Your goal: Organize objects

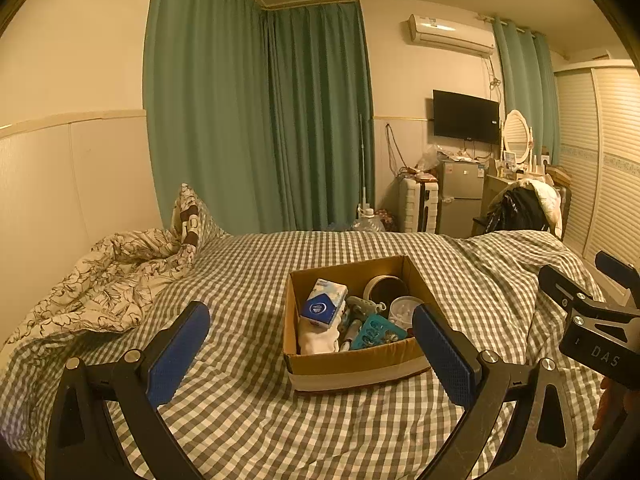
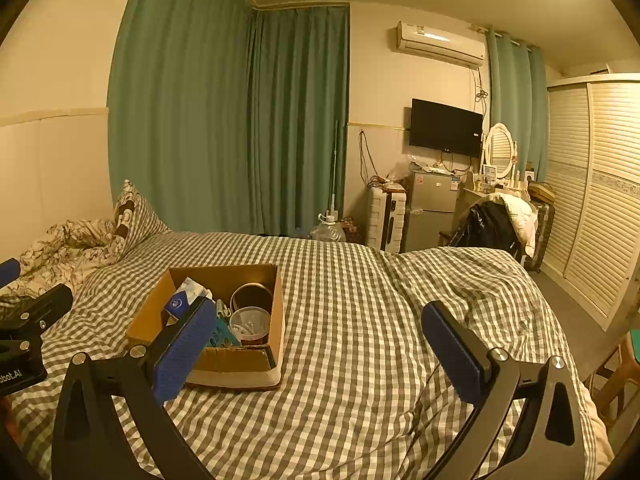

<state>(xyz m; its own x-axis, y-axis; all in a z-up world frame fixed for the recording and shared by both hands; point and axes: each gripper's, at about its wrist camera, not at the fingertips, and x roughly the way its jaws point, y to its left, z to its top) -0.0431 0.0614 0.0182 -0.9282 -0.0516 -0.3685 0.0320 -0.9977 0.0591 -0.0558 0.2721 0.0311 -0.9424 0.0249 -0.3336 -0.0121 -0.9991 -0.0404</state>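
A cardboard box (image 1: 352, 364) sits on the checked bed; it also shows in the right wrist view (image 2: 240, 360). It holds a blue-and-white tissue pack (image 1: 324, 302), a dark tin (image 1: 386, 290), a clear tub with white bits (image 1: 404, 308), a teal packet (image 1: 378, 334) and white cloth (image 1: 318, 338). My left gripper (image 1: 312, 328) is open and empty, held above the bed just before the box. My right gripper (image 2: 320, 328) is open and empty, to the right of the box. The right gripper's body also shows in the left wrist view (image 1: 592, 320).
The bed has a grey checked cover (image 2: 352, 300). A crumpled floral quilt and pillow (image 1: 120, 276) lie at the left. Beyond the bed stand a fridge (image 2: 430, 208), a suitcase (image 2: 386, 220), a chair with clothes (image 2: 496, 224) and a wardrobe (image 2: 592, 200).
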